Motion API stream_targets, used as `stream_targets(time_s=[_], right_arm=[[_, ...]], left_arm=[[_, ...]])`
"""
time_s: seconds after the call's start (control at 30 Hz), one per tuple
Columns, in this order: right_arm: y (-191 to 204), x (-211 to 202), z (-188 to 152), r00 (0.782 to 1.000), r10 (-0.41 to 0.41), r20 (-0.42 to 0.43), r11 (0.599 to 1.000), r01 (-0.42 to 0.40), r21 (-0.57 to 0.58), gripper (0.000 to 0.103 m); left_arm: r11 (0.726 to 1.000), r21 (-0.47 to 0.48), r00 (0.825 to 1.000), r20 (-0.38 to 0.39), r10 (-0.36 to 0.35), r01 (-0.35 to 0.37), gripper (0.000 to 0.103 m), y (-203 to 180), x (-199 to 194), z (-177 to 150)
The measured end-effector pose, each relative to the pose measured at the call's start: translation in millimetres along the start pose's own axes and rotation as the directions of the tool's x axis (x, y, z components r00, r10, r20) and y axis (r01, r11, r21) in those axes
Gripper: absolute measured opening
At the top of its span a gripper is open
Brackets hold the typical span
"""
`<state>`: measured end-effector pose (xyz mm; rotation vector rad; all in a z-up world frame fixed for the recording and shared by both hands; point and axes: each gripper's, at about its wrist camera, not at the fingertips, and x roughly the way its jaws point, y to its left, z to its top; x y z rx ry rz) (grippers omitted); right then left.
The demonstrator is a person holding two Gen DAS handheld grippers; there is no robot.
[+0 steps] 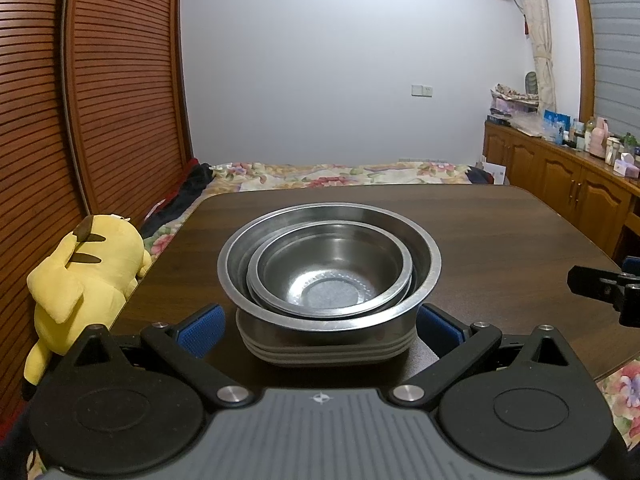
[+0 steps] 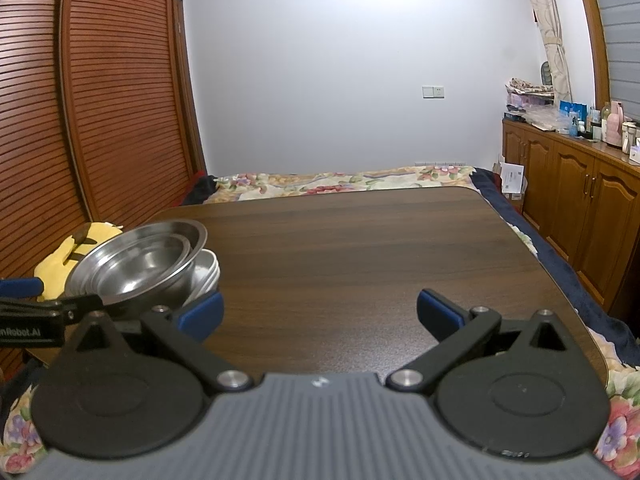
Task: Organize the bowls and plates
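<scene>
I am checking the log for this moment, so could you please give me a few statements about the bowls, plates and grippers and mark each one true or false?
1. The steel bowls sit nested, smaller ones inside the largest. True.
2. The bowls rest directly on the bare table. False: they sit on a stack of grey plates.
3. The left gripper is open, one blue finger on each side of the stack. True.
4. The right gripper holds a bowl. False: it is open over bare tabletop with nothing between its fingers.
5. A yellow plush toy lies at the table's left edge. True.
6. In the right wrist view the stack stands on the right. False: it is on the left.
</scene>
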<state>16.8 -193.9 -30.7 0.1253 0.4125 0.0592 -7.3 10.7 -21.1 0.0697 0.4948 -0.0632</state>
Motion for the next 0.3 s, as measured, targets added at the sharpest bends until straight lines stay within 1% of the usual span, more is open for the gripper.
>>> stream_targets(time_s=[0.3], right_arm=[[0.4,0.3,0.0,1.000,-0.002,0.000,1.000,0.002,-0.002,0.103]], left_arm=[[1.000,0.001,1.000,-0.001,0.000,0.000,0.103,-0.5,0.2,0.2]])
